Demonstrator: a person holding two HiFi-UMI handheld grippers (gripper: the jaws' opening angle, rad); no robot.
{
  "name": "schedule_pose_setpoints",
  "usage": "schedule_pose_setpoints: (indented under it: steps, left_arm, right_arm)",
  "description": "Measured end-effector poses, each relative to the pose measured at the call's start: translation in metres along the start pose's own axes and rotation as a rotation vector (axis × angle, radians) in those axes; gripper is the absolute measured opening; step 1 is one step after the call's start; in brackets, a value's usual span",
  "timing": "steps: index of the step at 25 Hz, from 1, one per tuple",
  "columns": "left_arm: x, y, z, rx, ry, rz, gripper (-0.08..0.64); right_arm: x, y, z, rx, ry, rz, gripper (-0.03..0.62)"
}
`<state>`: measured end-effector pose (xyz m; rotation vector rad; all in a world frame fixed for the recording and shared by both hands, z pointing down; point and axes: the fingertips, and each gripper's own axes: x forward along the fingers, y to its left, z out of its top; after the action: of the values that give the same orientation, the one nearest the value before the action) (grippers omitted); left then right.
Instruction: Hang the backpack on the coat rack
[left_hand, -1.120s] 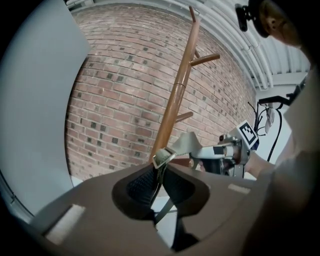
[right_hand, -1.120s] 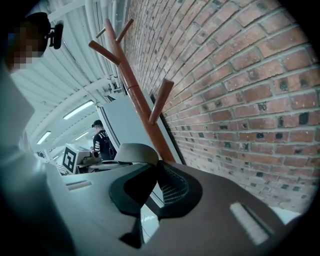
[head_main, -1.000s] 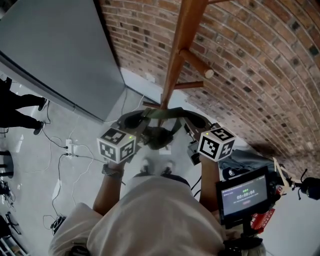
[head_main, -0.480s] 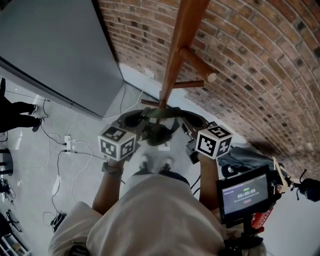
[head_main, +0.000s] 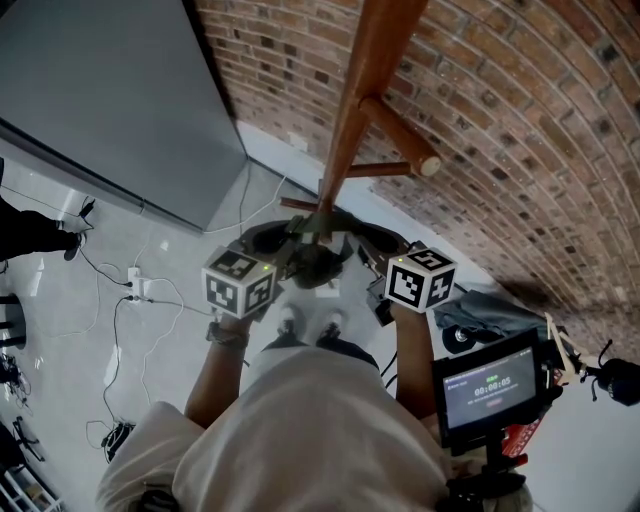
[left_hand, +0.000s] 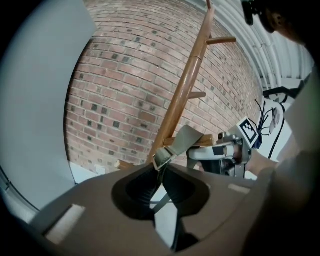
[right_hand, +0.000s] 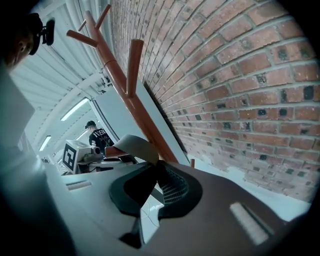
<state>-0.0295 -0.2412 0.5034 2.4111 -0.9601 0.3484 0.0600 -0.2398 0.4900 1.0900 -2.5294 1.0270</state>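
Left tongs (left_hand: 161, 167) and right tongs (right_hand: 156, 169) clamped on backpack (head_main: 318, 262) straps, mid-frame below coat rack (head_main: 352, 110) pole. Brick wall (head_main: 520, 130) tight right, floor (head_main: 180, 250) open lower left. Strap buckle (left_hand: 162, 159) shows only in left gripper view.

The rack (head_main: 348, 130) is smooth wood with a soft reddish-brown varnish sheen. The wall (head_main: 520, 120) behind it is rough, matt brick with pale gritty mortar. The strap (left_hand: 187, 140) is flat woven webbing, matt grey-green. Its buckle (left_hand: 162, 159) looks smooth and faintly shiny, but whether it is metal or plastic cannot be told. The padding (right_hand: 171, 190) is dark open-mesh cloth. The floor (head_main: 170, 280) is smooth, pale and slightly glossy, and the panel (head_main: 110, 100) is plain matt grey.
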Motion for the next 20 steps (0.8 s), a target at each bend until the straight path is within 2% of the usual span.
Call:
schedule_pose_setpoints:
  steps: [20]
  left_arm:
    - [0.022,0.005,-0.02,-0.025,0.065,-0.016,0.041]
  right_arm:
    - [0.024,-0.009,-0.024,0.011,0.084,0.035,0.012]
